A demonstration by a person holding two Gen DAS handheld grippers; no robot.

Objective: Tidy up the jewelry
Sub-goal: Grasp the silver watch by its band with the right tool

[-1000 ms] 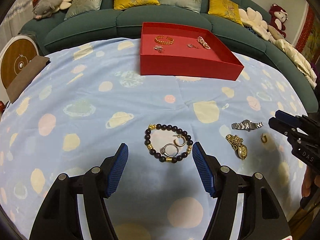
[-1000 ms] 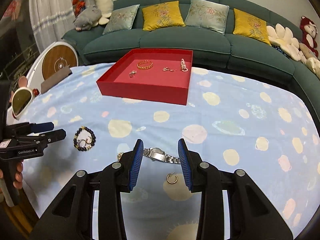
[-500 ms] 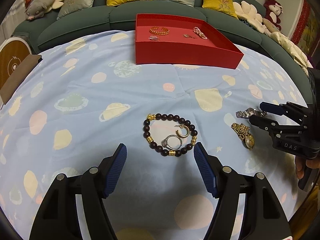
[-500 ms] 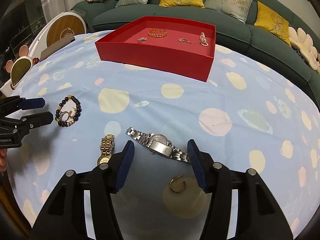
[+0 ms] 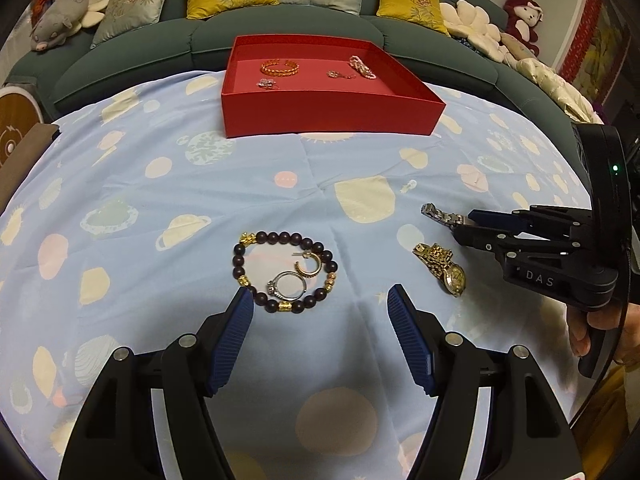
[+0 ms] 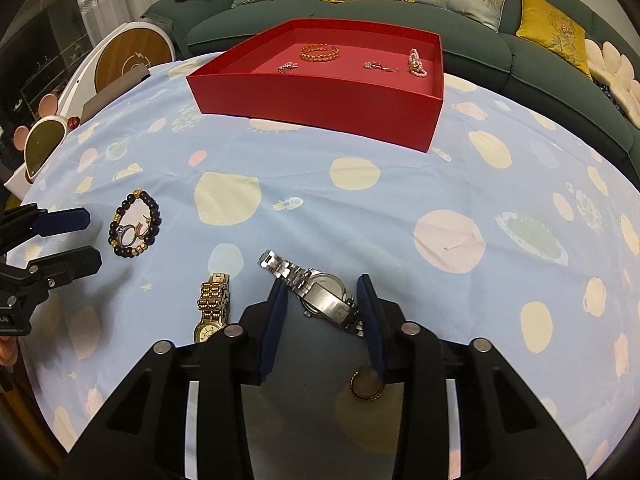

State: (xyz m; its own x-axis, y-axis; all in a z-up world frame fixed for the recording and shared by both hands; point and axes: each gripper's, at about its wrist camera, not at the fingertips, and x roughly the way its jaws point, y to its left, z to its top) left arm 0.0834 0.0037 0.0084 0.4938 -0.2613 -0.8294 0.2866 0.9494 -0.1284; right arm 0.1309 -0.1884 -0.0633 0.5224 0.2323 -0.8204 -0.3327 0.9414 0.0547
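Note:
A silver watch [image 6: 316, 294] lies on the blue cloth between the open fingers of my right gripper [image 6: 322, 286], pads on either side of its case. A gold watch [image 6: 212, 306] lies just left of it, and a small gold hoop [image 6: 365, 387] sits under the right finger. My left gripper [image 5: 320, 300] is open just short of a dark bead bracelet [image 5: 285, 271] that rings a silver ring [image 5: 289, 285] and a gold hoop earring [image 5: 310, 265]. The red tray [image 5: 328, 114] at the far side holds a gold bangle [image 5: 280, 67] and small pieces.
The table wears a blue planet-print cloth [image 5: 200, 184]. A green sofa [image 5: 280, 28] with cushions curves behind the tray. A round wooden stand [image 6: 128, 54] and a mirror [image 6: 44, 142] stand off the left edge.
My right gripper has dropped lower and forward over the silver watch, and its fingers have narrowed around the case. My left gripper has edged closer to the bead bracelet.

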